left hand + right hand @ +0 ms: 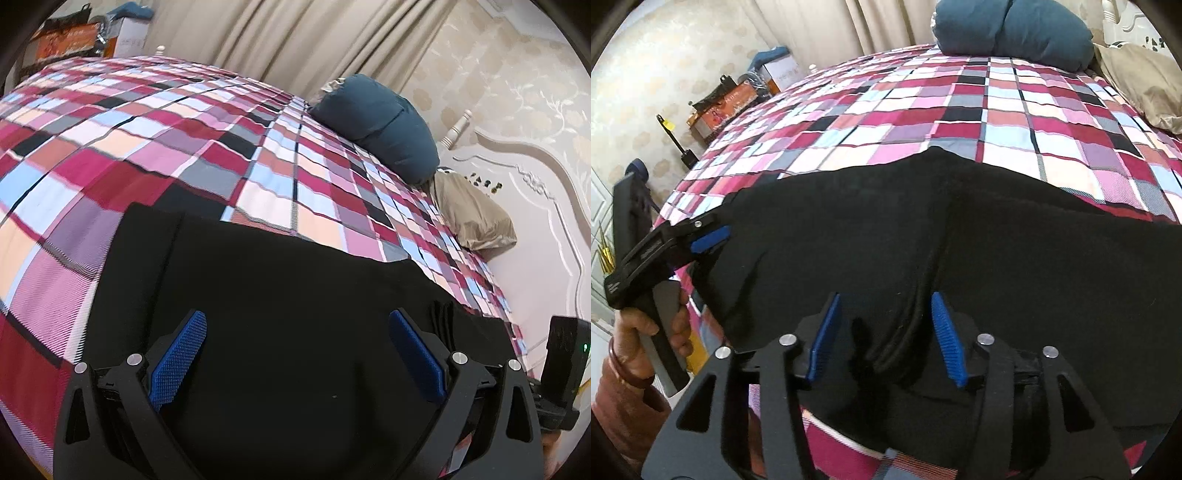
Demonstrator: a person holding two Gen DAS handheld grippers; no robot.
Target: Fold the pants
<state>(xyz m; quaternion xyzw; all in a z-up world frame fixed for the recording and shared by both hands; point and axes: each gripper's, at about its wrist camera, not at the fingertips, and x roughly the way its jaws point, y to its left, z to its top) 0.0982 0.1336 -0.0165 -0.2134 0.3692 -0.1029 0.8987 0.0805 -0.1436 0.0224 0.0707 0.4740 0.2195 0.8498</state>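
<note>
The black fabric pants point(960, 240) lie spread across the near part of a bed covered in a plaid bedspread of red, pink, pale blue and grey squares point(184, 129), their dark cloth reaching up to both grippers.

The left gripper point(297, 354) has its blue-padded fingers point(181, 354) spread wide over the pants; nothing sits between them but the cloth below. In the right wrist view the same left gripper point(716, 234) appears at the pants' left edge, held by the person's left hand point(646, 332), its blue tips touching or just at the fabric; whether it pinches anything there I cannot tell.

The right gripper point(886, 332) stands partly open, narrower than the left, with a raised fold of the pants running up between its blue pads point(947, 339), which are not pressed onto it.

At the far end of the bed rest a rolled teal-blue cushion point(384, 125) and, beside it, a beige pillow point(476, 218) against the white carved headboard point(535, 206). Beige curtains point(295, 40) hang behind. Beyond the bed's far corner stand an orange printed box point(66, 40) and a white carton point(783, 74); their writing is too blurred to read.
</note>
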